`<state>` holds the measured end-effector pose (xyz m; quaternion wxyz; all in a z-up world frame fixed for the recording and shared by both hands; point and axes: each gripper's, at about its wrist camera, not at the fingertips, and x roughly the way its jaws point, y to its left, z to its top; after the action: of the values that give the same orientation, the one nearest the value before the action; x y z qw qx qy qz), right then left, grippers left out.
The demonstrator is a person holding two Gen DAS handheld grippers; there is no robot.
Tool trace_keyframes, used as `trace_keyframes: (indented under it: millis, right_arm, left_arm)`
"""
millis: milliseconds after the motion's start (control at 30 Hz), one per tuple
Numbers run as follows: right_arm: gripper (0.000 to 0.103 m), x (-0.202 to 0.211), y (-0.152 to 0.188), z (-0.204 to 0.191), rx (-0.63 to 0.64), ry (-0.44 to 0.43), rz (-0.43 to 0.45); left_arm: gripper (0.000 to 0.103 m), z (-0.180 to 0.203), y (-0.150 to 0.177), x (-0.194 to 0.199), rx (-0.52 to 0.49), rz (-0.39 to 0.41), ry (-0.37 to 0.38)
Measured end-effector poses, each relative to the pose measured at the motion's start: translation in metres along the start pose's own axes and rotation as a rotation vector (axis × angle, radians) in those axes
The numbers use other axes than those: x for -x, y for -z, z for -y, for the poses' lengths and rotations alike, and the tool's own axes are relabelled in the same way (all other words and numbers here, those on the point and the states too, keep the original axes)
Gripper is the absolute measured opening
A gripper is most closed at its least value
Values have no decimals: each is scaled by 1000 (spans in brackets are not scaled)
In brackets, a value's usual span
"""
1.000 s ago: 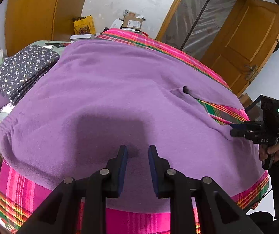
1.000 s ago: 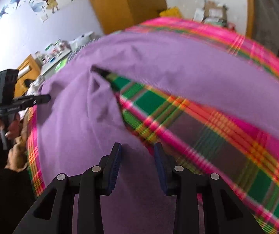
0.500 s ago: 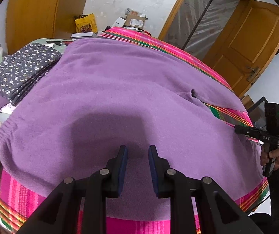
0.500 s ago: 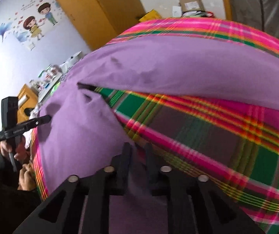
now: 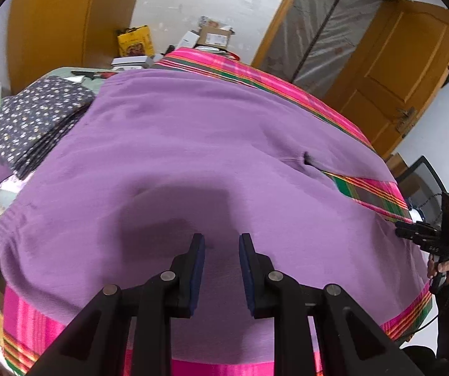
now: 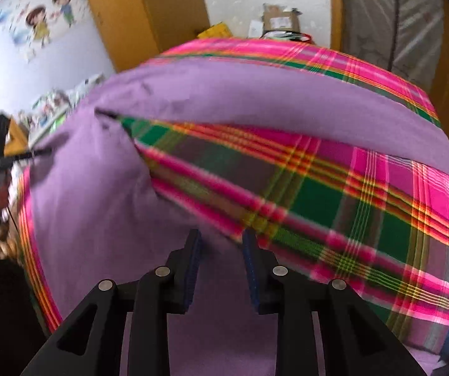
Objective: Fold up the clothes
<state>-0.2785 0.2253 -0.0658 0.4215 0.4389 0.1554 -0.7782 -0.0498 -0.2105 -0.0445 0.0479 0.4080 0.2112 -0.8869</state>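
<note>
Right wrist: tool (image 6: 221, 244) open over garment (image 6: 99, 206)

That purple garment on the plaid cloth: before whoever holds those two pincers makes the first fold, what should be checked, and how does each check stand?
1. Purple garment spread flat: ok, bar a pucker where the sleeve meets the body.
2. Left gripper open, holding nothing: ok.
3. Right gripper open, holding nothing: ok; its jaws have just been opening.
4. Right gripper at the sleeve edge: ok.
5. Plaid cloth clear of the pads: cannot tell.
6. Folded floral pile out of the way: ok.
</note>
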Motion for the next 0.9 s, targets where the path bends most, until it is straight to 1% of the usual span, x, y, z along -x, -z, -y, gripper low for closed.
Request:
trace_keyframes:
  millis: [133,167,200,267,367,467,567,600,633,667,800,900]
  right_arm:
    - [28,-4,-2,-1,32,-9,7]
    - [25,-4,-2,-2,39,-10,8]
    - [11,-5,-2,-2,47,-11,9]
    - [9,-6,-2,-2,46,-12,14]
    - [9,-3,1,3,1,-10,29]
    - [10,1,3,4,-45,-5,43]
    - [15,15,5,-1,-106,-8,95]
    - [20,21,5,-4,-128,-14,121]
    - [28,27,6,-7,-150,-20,146]
    - [30,31,7,-9,-165,-27,165]
    - [30,39,10,-27,-205,-94,234]
    - [31,33,8,-44,-202,-143,258]
  left_arm:
    - [23,10,2,0,-18,-3,10]
    - [23,12,2,1,-19,-2,12]
    - [23,14,3,1,-20,-2,13]
    - [23,17,3,1,-23,-2,15]
    - [23,17,3,2,-19,-2,11]
    - [23,13,2,5,-7,4,0]
    - [23,2,-4,12,13,29,-29]
    - [23,-4,-6,16,27,40,-44]
    - [23,-11,-8,20,45,51,-62]
    - [23,-19,-9,24,62,62,-84]
    - [23,-53,-11,43,130,101,-179]
    - [23,-76,-6,53,176,114,-231]
